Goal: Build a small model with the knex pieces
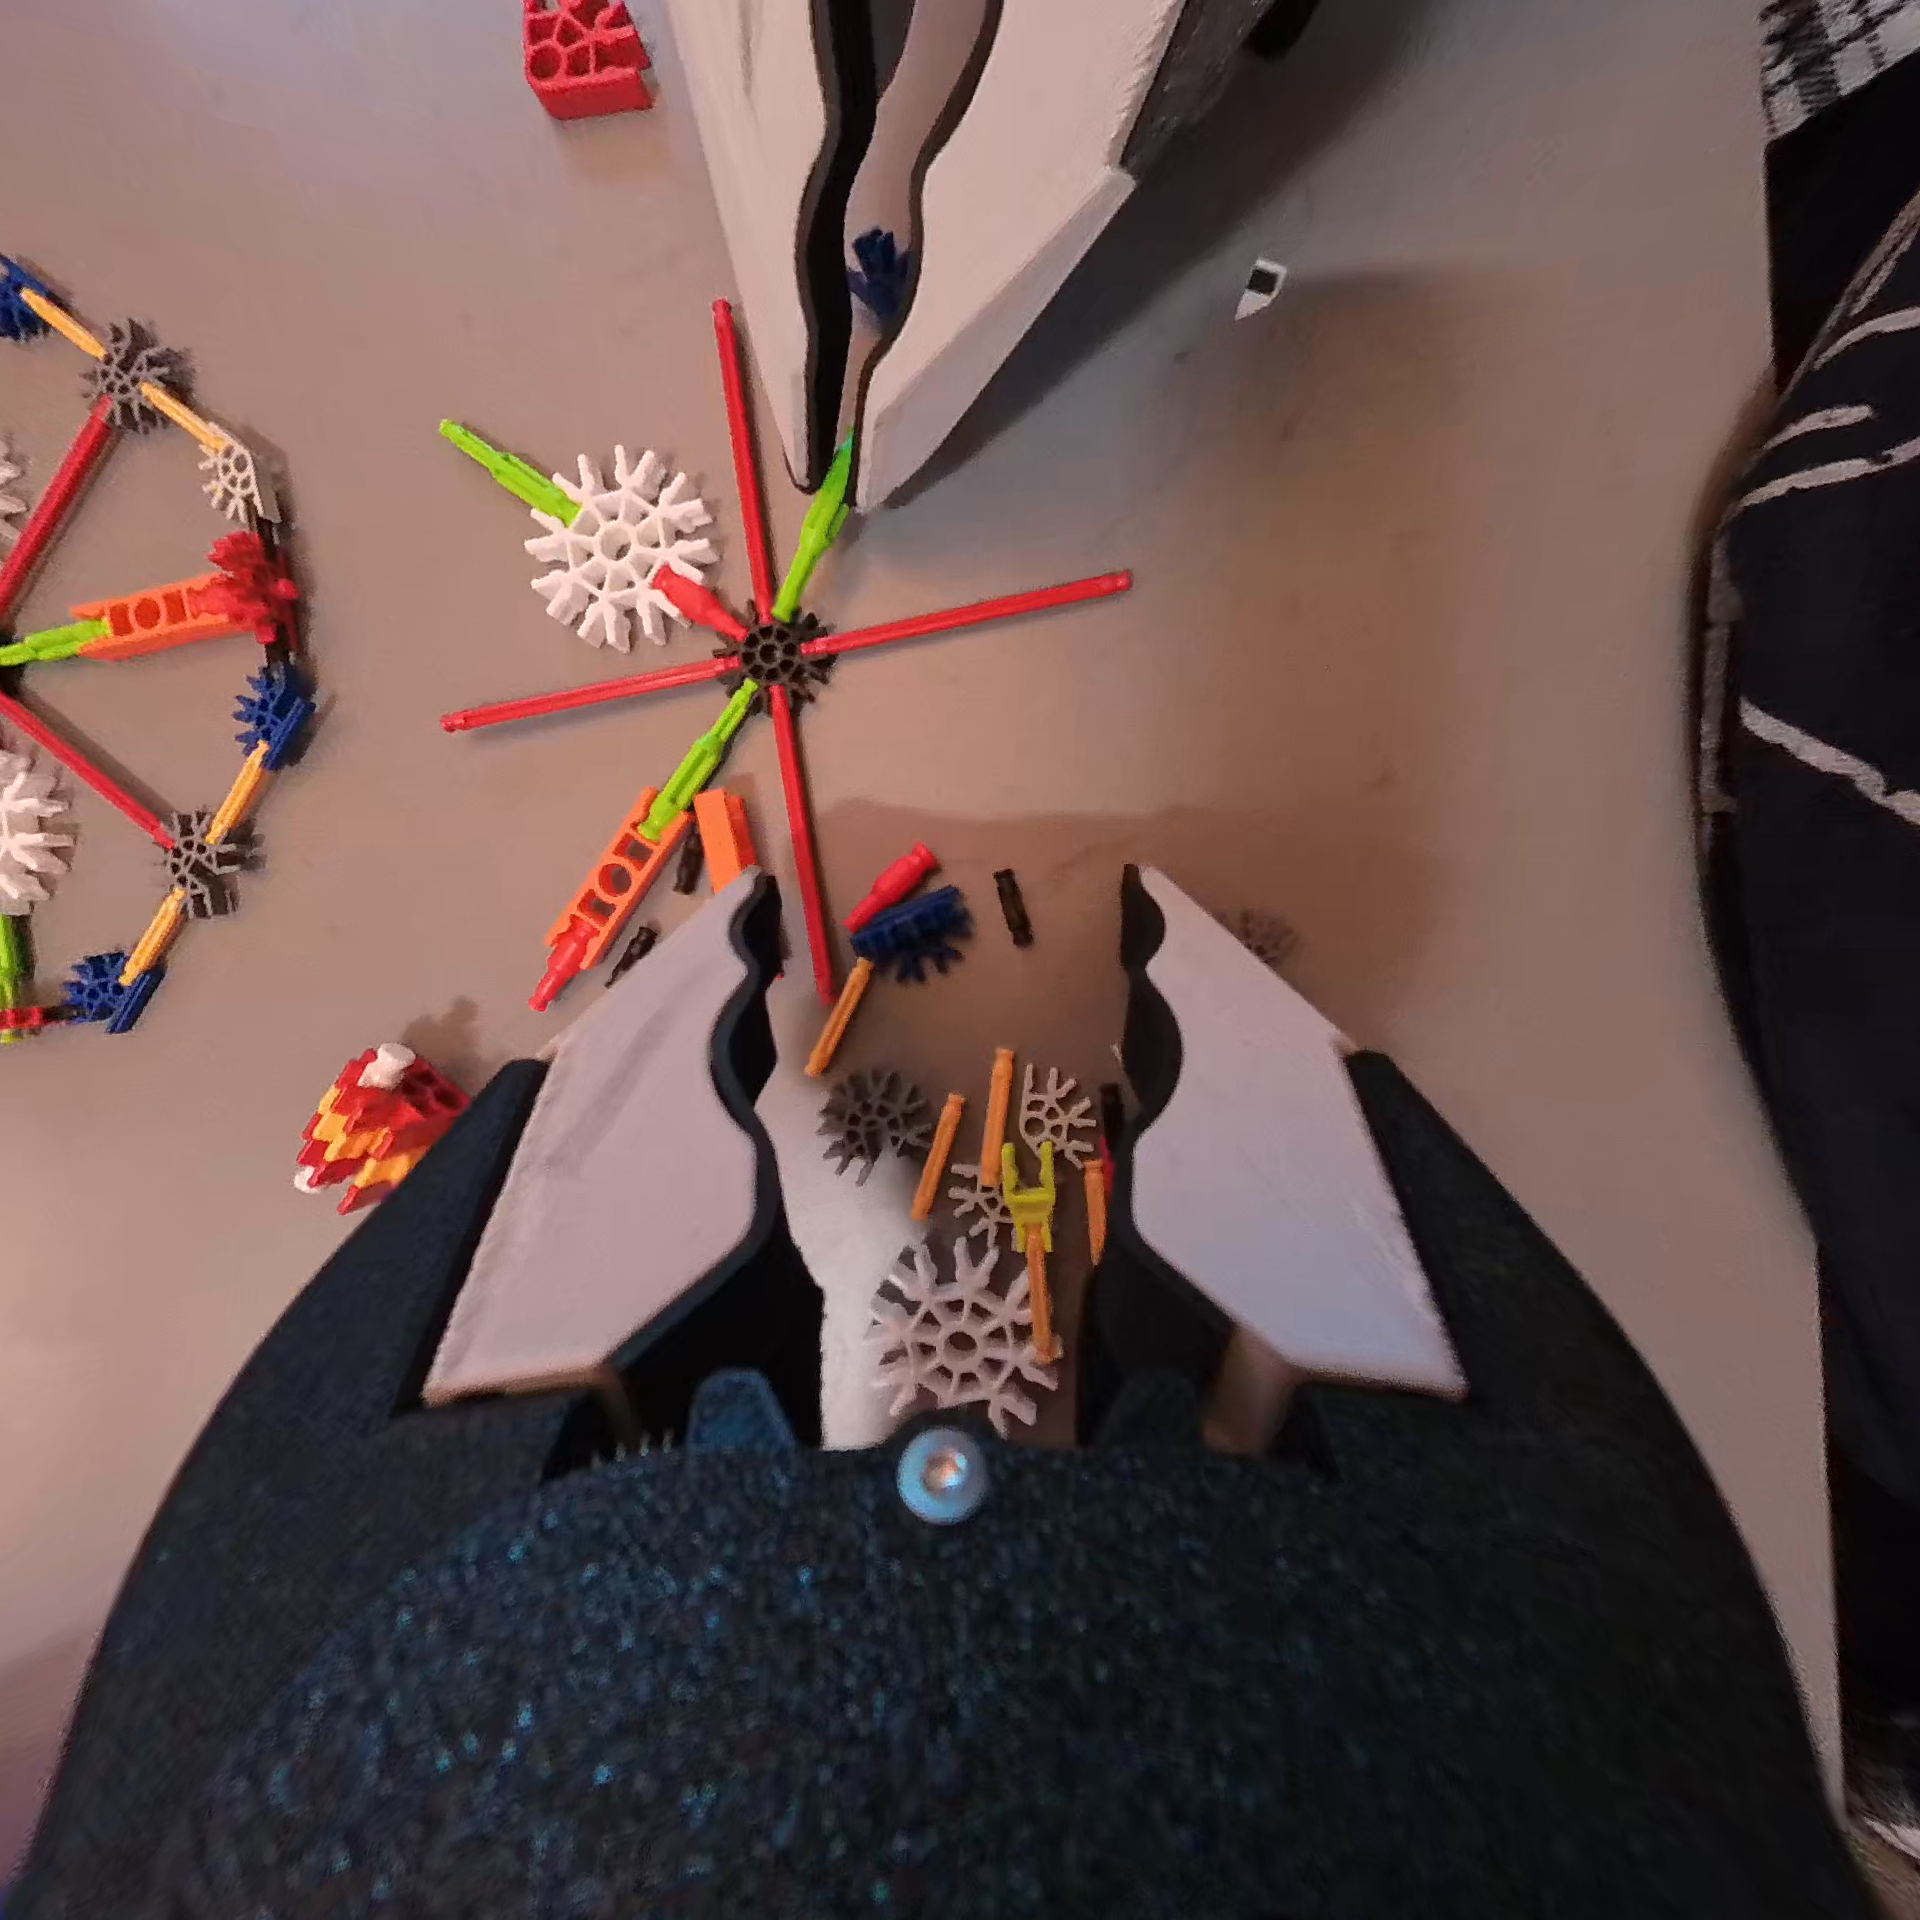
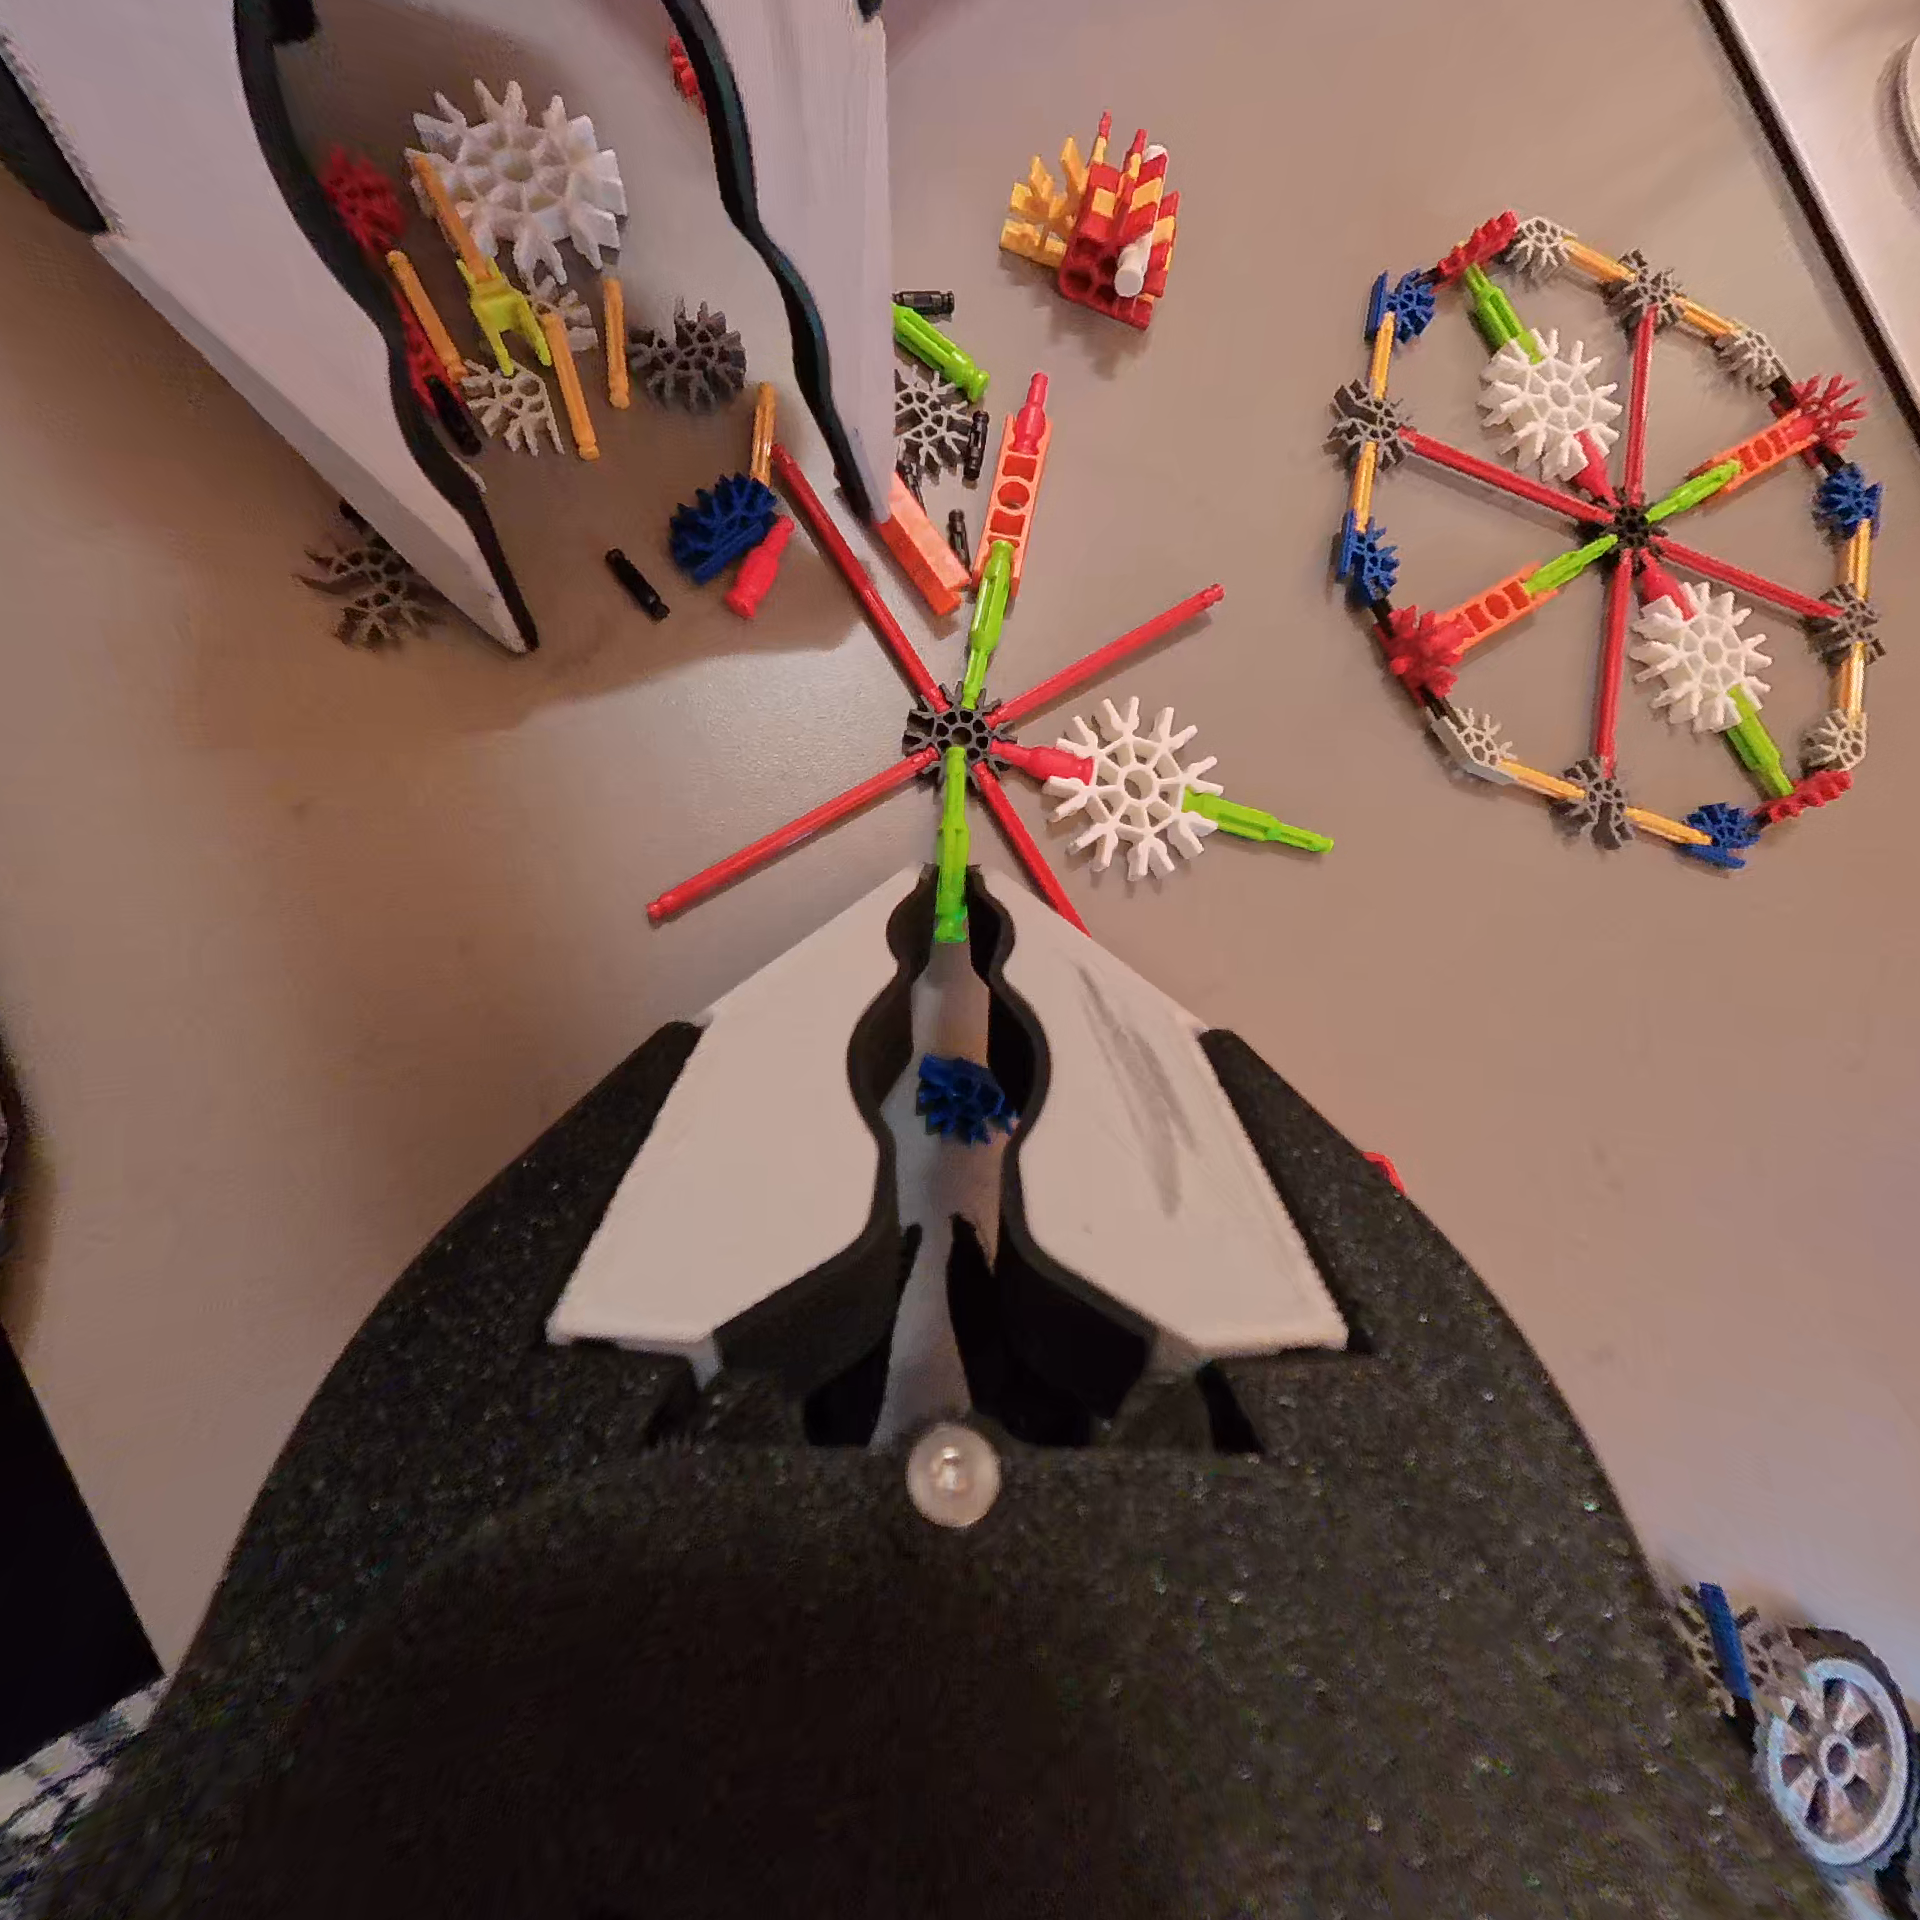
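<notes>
Right claw [image 2: 951, 914] pointed down at the beige desk [image 2: 1455, 1143], clamped on a lime-green plastic rod [image 2: 951, 862], left claw [image 1: 951, 925] spread apart over scattered small plastic construction pieces [image 1: 977, 1174]

No readable text, labels, brands, numbers or signs on anything in either view.

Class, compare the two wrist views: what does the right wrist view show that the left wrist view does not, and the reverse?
Only the right wrist view shows the whole finished wheel and a grey toy tyre at the lower right corner. Only the left wrist view shows a red block at the top edge and patterned dark fabric along the right. Both show the black hub with red spokes, the white snowflake connector, the right gripper with jaws shut on a green rod, and the open left gripper over loose pieces.
</notes>
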The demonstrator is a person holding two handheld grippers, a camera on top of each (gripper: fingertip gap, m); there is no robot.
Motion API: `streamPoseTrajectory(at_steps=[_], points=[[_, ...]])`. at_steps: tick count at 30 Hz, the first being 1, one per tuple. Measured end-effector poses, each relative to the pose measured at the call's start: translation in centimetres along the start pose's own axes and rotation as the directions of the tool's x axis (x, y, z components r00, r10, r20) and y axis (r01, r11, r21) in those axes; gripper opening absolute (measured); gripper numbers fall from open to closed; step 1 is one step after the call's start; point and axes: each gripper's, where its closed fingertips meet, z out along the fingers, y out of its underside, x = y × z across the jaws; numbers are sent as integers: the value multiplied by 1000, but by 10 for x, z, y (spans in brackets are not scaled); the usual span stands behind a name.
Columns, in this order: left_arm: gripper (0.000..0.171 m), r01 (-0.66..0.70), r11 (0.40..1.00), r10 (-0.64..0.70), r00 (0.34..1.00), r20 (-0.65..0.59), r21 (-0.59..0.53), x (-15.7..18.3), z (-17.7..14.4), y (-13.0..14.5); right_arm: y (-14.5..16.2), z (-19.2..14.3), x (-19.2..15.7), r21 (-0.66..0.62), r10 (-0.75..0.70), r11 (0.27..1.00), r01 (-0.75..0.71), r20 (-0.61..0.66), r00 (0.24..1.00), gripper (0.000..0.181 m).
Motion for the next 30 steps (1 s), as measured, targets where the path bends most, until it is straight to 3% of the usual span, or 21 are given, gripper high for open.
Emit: streamPoseTrajectory(at_steps=[30], points=[[66,24,1000,-23,999,-46,15,3,4,-2,6,4,-4,-82,61,995,-61,4,998,5]])
